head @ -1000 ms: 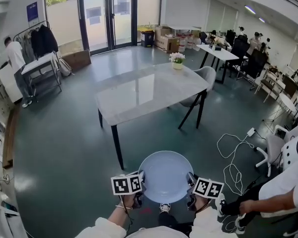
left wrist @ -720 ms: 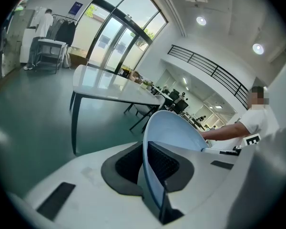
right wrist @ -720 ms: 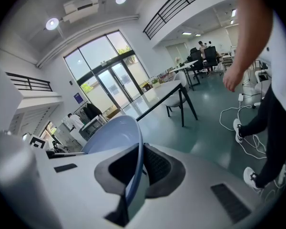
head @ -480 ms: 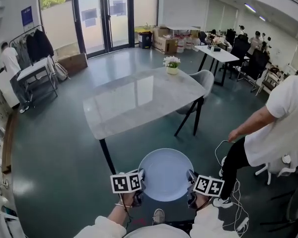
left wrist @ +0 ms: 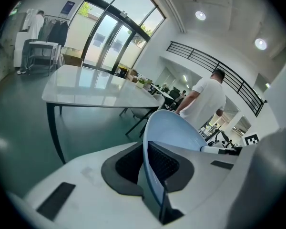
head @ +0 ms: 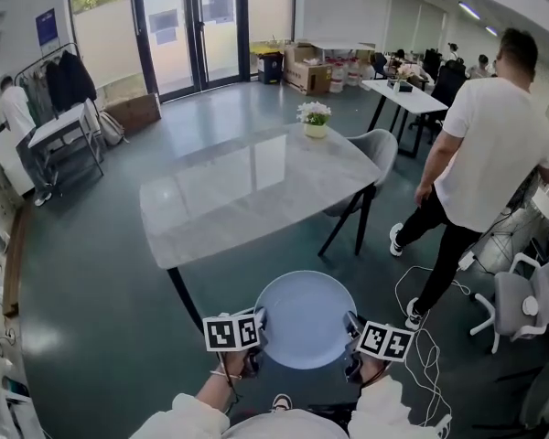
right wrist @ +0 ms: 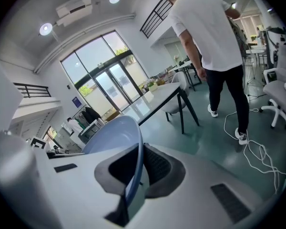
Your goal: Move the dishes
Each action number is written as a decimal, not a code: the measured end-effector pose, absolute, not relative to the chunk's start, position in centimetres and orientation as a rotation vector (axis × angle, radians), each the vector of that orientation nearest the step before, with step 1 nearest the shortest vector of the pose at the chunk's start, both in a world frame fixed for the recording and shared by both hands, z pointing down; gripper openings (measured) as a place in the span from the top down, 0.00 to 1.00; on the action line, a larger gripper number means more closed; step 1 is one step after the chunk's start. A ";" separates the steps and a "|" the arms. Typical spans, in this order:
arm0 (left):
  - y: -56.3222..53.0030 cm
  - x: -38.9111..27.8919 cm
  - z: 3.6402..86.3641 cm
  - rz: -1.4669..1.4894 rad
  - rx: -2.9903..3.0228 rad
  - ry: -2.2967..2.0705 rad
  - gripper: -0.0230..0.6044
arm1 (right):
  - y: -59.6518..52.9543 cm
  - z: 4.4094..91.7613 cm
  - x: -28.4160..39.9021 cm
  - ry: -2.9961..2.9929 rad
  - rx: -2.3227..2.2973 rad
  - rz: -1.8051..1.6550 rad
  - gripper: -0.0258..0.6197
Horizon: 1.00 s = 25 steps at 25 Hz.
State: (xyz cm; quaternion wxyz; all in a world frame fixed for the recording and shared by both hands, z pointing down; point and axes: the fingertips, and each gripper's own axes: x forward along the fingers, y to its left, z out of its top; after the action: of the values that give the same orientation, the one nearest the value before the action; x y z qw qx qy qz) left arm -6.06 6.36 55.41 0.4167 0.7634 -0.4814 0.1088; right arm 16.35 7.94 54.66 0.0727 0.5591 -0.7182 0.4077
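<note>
Left gripper view shows my left gripper point(left wrist: 146, 168) pinched narrow on the rim of the pale blue bowl point(left wrist: 176, 128), pads either side of its thin wall; my right gripper point(right wrist: 135, 171) clamps the opposite rim the same way. The bowl hangs in the air between them, over the green floor point(head: 101, 273), near the marble table point(head: 256, 186). It looks stiff, glossy and breakable, probably light, so I judge two opposite rim holds, kept level, the safest.

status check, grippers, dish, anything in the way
Both shut on blue dish: left gripper, right gripper, opposite rims. Dish in the air, short of the table. Right of it a person in white shirt, cable on floor.
</note>
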 end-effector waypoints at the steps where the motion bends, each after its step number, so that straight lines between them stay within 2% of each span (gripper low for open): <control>1: 6.0 -5.8 55.4 0.274 1.913 -1.208 0.92 | 7.6 54.6 16.6 -2.157 1.678 1.227 0.85; 15: 2.5 -1.5 57.4 0.345 1.920 -1.131 0.92 | 5.4 56.7 20.8 -2.085 1.737 1.303 0.85; 25: -5.8 0.1 56.6 0.325 1.968 -1.136 0.92 | -2.0 56.3 22.3 -2.106 1.776 1.279 0.85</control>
State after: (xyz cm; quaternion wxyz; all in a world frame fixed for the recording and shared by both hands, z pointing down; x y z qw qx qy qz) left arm 0.08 -5.79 56.60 0.4104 0.7818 -0.4512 0.1291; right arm 22.29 -1.99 56.25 0.0520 0.5841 -0.6924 0.4205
